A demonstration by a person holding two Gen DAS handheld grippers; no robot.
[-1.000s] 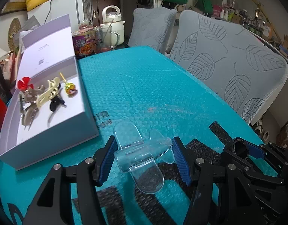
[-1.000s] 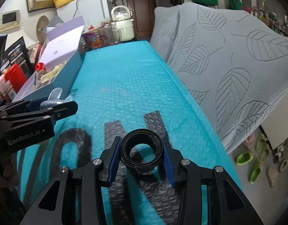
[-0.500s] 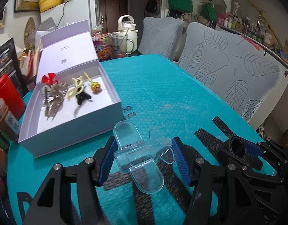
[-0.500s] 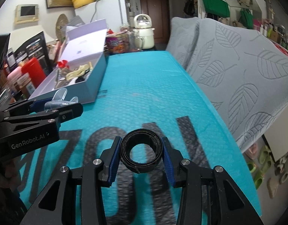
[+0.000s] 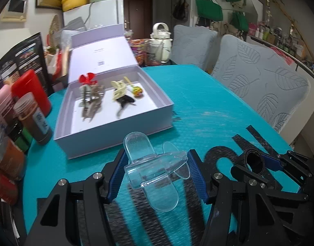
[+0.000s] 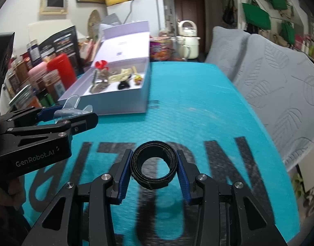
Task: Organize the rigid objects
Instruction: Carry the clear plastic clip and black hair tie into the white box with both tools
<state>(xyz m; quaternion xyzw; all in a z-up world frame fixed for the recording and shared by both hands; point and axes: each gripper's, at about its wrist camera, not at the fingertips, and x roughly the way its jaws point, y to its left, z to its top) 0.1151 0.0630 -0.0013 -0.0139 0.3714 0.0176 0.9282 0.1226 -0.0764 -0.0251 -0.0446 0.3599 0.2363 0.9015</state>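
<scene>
Two loads up at once: left tool (image 5: pixel 156 171) pinching a clear plastic clip (image 5: pixel 155 169), right tool (image 6: pixel 154 169) squeezing a black coiled band (image 6: pixel 154 165), both above the teal tabletop (image 5: pixel 208 102), short of the open white box (image 5: pixel 114 131). Could slip from slick plastic, or spring loose on release and miss the box.

Teal bubble-textured worktop (image 5: pixel 208 102) with large black lettering; pale lilac box (image 5: pixel 116 131); clear plastic clip (image 5: pixel 155 168); black rolled strap (image 6: pixel 155 164); grey leaf-patterned cushions (image 5: pixel 259 86); blue-padded black jaws.
</scene>
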